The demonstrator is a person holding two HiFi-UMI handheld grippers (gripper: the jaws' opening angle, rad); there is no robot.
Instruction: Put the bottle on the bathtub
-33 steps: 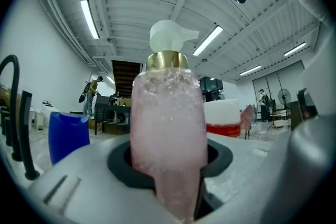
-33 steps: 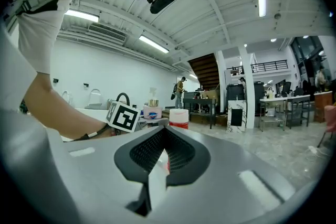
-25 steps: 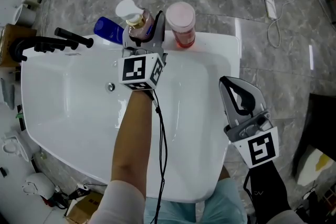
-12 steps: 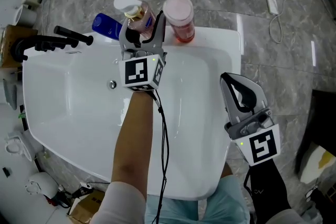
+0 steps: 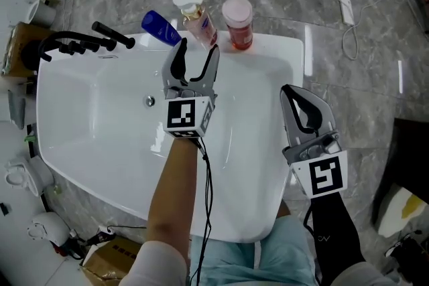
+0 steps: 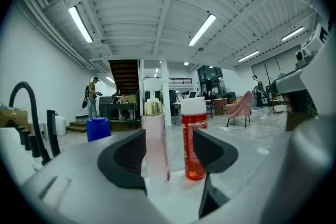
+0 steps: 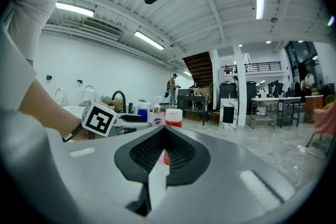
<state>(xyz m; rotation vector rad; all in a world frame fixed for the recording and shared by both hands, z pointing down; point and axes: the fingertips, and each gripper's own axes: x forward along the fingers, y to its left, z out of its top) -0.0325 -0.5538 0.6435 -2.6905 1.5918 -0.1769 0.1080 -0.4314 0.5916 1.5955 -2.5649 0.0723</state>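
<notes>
A pink bottle [image 5: 201, 25] with a white pump stands upright on the far rim of the white bathtub [image 5: 87, 137]. My left gripper [image 5: 196, 51] is open just short of it, over the tub, and nothing is between the jaws. In the left gripper view the pink bottle [image 6: 156, 147] stands a little beyond the open jaws of the left gripper [image 6: 169, 157]. My right gripper [image 5: 291, 104] hangs shut and empty over the tub's right side. In its own view the right gripper [image 7: 164, 135] shows its jaws pressed together.
A red bottle [image 5: 238, 25] with a pink cap stands right of the pink one, and a blue bottle [image 5: 158, 27] lies to its left. A black faucet [image 5: 80, 45] sits at the tub's left end. A white cable and plug [image 5: 348, 17] lie on the grey marble floor.
My left gripper opened, let go of the pink bottle and drew back towards me. The bottle stays upright on the rim. The right gripper has hardly moved.
</notes>
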